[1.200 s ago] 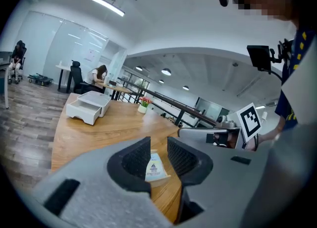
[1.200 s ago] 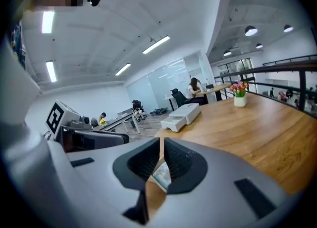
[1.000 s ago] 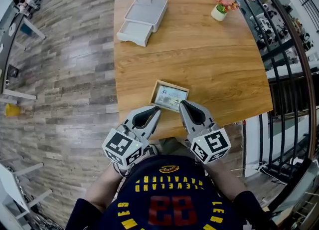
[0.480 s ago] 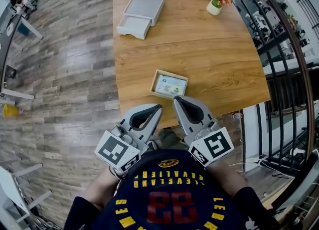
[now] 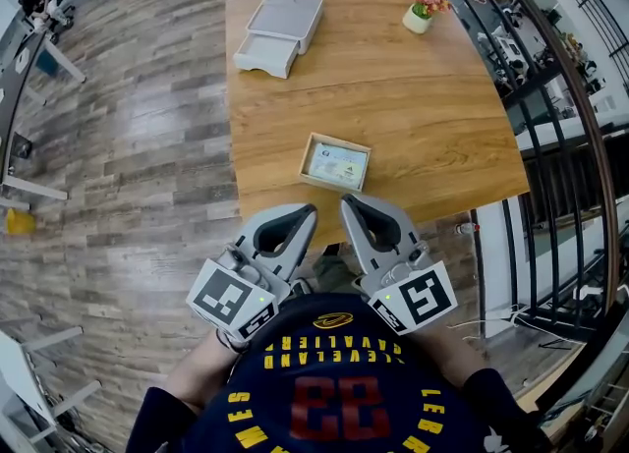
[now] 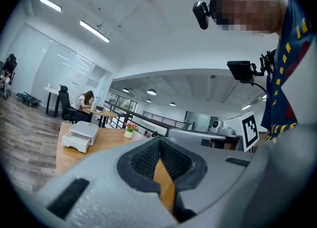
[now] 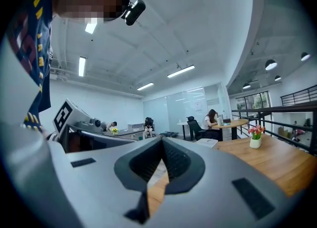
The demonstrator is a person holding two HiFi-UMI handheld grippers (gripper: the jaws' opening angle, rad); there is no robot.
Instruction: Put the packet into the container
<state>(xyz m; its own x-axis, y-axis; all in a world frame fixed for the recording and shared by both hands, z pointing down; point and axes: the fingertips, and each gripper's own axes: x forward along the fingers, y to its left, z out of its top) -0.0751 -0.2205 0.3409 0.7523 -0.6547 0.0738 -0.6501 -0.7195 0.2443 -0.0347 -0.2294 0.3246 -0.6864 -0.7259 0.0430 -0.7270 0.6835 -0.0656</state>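
The left gripper (image 5: 309,213) is keeping its jaws pressed together with nothing between them, and the right gripper (image 5: 346,203) is doing the same. Both are hovering side by side at the near edge of the tabletop (image 5: 442,127), pointing level across it. Just beyond their tips, the packet (image 5: 337,161) is lying flat inside the wooden container (image 5: 306,156), near the middle of that edge. A white drawer box (image 5: 280,28) is sitting at the far left corner and a flower pot (image 5: 420,19) at the far right.

Both grippers hover level at the near edge of the table (image 5: 413,97), tips angled toward each other. The left gripper (image 5: 311,213) has its jaws pressed together, empty, and so does the right gripper (image 5: 346,203).
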